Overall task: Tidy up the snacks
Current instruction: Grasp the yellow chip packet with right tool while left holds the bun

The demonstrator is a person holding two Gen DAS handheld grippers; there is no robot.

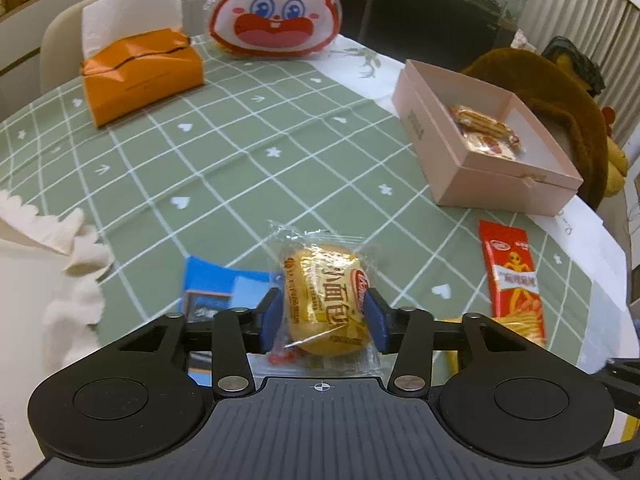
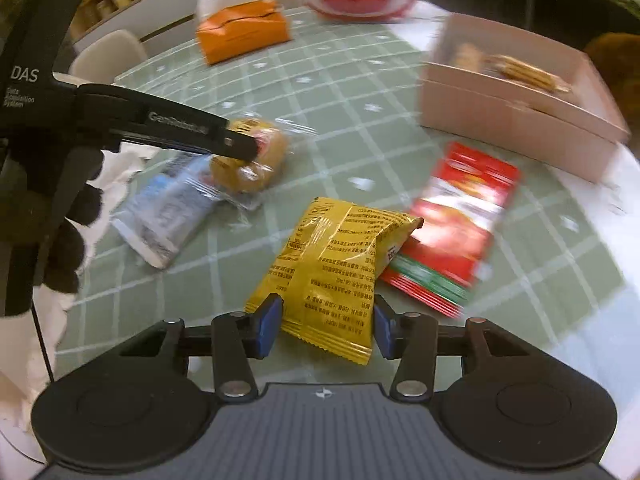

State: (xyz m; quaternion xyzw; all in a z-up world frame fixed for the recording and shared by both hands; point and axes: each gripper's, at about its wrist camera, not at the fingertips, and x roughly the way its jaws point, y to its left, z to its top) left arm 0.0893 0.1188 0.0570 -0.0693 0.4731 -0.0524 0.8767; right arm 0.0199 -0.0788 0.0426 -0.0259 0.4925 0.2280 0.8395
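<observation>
My left gripper (image 1: 325, 316) is shut on a wrapped yellow bread bun (image 1: 326, 300) and holds it just above the green checked tablecloth (image 1: 224, 152); the bun also shows in the right wrist view (image 2: 250, 160). My right gripper (image 2: 326, 322) has its blue pads on both sides of a yellow snack bag (image 2: 332, 268) that lies on the cloth. A red snack packet (image 2: 452, 224) lies right of it, also in the left wrist view (image 1: 514, 280). A blue packet (image 2: 168, 216) lies under the bun. The pink box (image 1: 480, 148) holds wrapped biscuits (image 1: 486, 132).
An orange tissue box (image 1: 140, 72) and a red-and-white rabbit-face bag (image 1: 276, 8) stand at the far side. A brown plush toy (image 1: 560, 108) lies behind the pink box. White cloth (image 1: 72, 272) covers the near left. The table edge runs along the right.
</observation>
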